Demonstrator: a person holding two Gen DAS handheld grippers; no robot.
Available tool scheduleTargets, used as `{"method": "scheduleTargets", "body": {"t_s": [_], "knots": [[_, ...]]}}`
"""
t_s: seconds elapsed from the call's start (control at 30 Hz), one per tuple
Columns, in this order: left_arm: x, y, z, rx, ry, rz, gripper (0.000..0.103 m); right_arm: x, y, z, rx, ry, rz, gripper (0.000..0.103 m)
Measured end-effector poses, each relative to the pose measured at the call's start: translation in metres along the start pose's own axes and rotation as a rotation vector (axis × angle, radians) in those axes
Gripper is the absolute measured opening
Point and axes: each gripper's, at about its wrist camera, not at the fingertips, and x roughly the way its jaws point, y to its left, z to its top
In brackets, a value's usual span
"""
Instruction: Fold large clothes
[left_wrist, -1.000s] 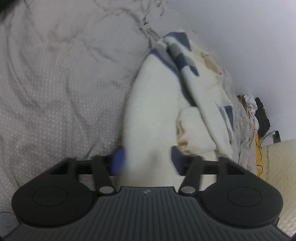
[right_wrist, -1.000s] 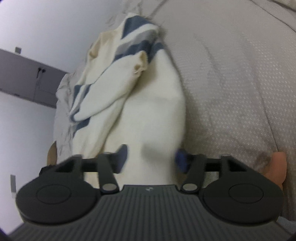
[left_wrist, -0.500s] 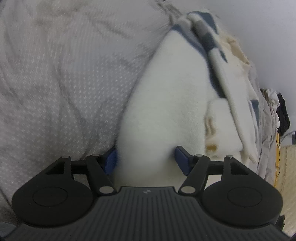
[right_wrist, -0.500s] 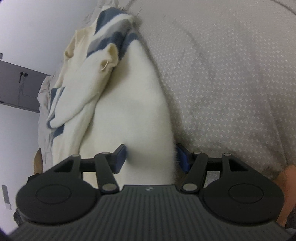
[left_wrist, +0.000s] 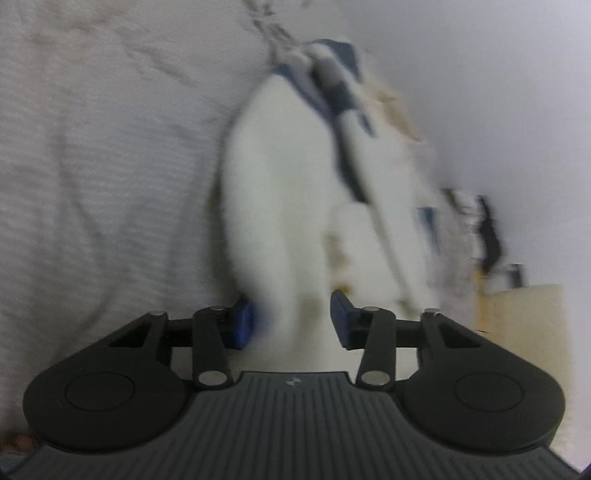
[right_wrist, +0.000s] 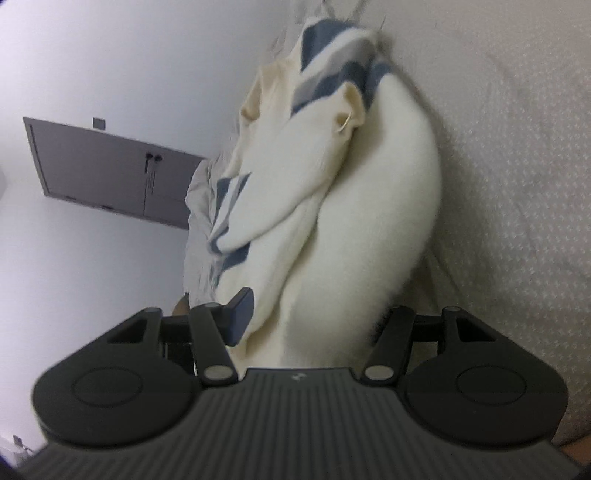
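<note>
Left wrist view, blurry: fluffy white garment with blue-grey stripes (left_wrist: 280, 206) lies on grey dotted bed cover (left_wrist: 103, 177), white wall behind. Left tool (left_wrist: 291, 321) has been squeezing in; white cloth sits between its blue pads (left_wrist: 242, 325), left pad touches fluff, small gap at right pad, grip not sure. Right wrist view: same garment bunched on bed. Right tool (right_wrist: 314, 314) half open, cloth fills gap; right pad hidden by fluff, grip unclear. Grey cupboard (right_wrist: 110, 173) on wall.
</note>
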Motion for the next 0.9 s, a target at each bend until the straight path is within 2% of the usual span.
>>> {"method": "scheduleTargets", "body": {"t_s": [0.07, 0.13, 0.2, 0.27, 0.33, 0.4, 0.43, 0.47, 0.5, 0.57, 0.67, 0.9], "knots": [[0.000, -0.002, -0.003, 0.011, 0.014, -0.007, 0.048, -0.002, -0.002, -0.001, 0.014, 0.004, -0.027, 0.060], [0.005, -0.001, -0.003, 0.001, 0.045, 0.027, 0.049, -0.002, -0.004, 0.000, 0.019, 0.009, -0.070, 0.060], [0.015, 0.001, -0.004, -0.019, 0.091, 0.068, 0.051, 0.000, -0.004, 0.000, -0.004, 0.007, -0.169, 0.060], [0.021, 0.000, -0.007, -0.010, 0.103, 0.063, 0.056, 0.005, -0.004, -0.002, -0.018, 0.010, -0.240, 0.060], [0.026, -0.002, -0.007, -0.008, 0.115, 0.070, 0.058, 0.007, -0.010, -0.004, -0.007, 0.016, -0.263, 0.052], [0.029, -0.001, -0.007, -0.017, 0.111, 0.072, 0.057, 0.010, -0.014, -0.007, -0.007, 0.029, -0.283, 0.033], [0.029, 0.002, -0.008, -0.014, 0.108, 0.073, 0.054, 0.012, -0.014, -0.007, -0.008, 0.034, -0.282, 0.027], [0.028, 0.000, -0.008, -0.003, 0.097, 0.078, 0.041, 0.013, -0.013, -0.007, -0.019, 0.039, -0.278, 0.018], [0.028, -0.001, -0.009, 0.006, 0.089, 0.082, 0.032, 0.012, -0.011, -0.007, -0.034, 0.039, -0.267, 0.012], [0.023, -0.004, -0.011, 0.016, 0.071, 0.072, 0.021, 0.007, -0.003, -0.006, -0.072, 0.017, -0.226, 0.011], [0.001, -0.009, -0.006, 0.035, 0.005, 0.019, 0.013, -0.015, 0.007, -0.003, -0.098, -0.055, -0.114, 0.009], [-0.059, -0.007, 0.010, 0.003, -0.121, -0.177, 0.009, -0.047, 0.032, 0.006, -0.159, -0.119, 0.045, 0.009]]}}
